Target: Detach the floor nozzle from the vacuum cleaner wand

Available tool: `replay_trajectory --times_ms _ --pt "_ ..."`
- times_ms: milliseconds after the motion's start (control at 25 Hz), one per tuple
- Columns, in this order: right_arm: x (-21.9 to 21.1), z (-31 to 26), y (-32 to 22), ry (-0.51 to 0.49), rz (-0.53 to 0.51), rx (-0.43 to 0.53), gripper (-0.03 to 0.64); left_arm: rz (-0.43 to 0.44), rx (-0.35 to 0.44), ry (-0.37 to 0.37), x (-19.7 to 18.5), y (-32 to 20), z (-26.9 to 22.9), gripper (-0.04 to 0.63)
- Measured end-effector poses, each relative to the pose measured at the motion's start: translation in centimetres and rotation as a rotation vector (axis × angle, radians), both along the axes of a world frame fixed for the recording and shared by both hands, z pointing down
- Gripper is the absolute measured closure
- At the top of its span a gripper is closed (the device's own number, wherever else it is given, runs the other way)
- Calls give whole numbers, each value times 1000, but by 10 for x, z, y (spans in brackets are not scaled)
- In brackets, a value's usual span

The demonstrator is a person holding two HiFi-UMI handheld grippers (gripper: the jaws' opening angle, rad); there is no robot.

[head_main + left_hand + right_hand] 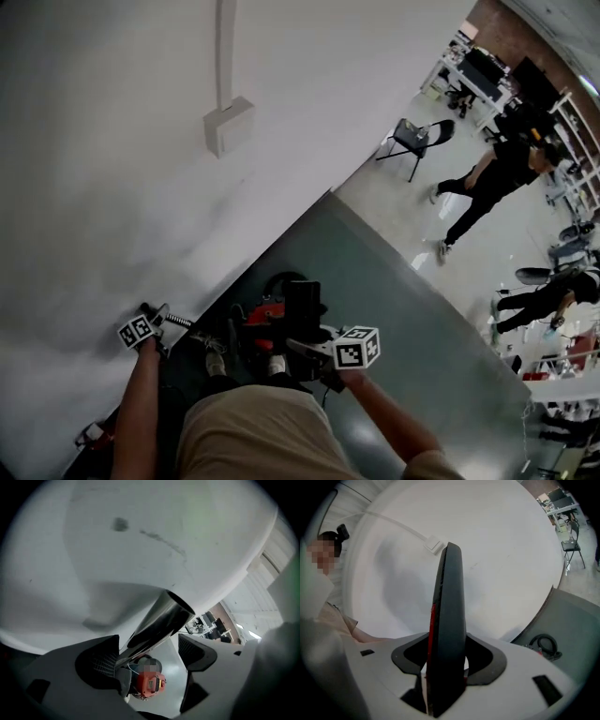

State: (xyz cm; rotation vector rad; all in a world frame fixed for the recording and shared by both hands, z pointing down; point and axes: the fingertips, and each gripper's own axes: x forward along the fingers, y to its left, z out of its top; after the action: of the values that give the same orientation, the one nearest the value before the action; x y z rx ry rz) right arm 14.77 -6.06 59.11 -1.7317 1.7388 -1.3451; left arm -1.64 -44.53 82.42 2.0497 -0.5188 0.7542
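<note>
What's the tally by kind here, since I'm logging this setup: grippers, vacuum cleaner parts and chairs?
2 grippers: left gripper, right gripper
1 metal wand, between the open left jaws
1 black, red-edged nozzle, clamped in the right jaws
1 red vacuum body
1 folding chair
Total: 6

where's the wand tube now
Left gripper view, centre: the wand tube lies between the open left tongs, its open end toward the white wall.

The white wall [103, 206] shuts off the left side; the vacuum body [270, 317] stands close by it; the grey mat [412, 319] rightward lies open.
</note>
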Motion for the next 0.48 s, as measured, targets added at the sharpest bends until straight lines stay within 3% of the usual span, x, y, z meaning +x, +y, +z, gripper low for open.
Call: replay_trajectory --times_ms 120,320,400,480 --pt "-11 -21 15 -25 0 17 391 -86 -58 -6 -28 18 -15 209" --pt "9 -24 26 3 42 9 391 -94 -36 70 -9 26 -22 209" --pt "17 -16 22 1 57 7 391 -70 17 85 -5 15 -21 209" --pt "10 -16 21 -1 71 4 391 25 82 79 -9 11 -25 209"
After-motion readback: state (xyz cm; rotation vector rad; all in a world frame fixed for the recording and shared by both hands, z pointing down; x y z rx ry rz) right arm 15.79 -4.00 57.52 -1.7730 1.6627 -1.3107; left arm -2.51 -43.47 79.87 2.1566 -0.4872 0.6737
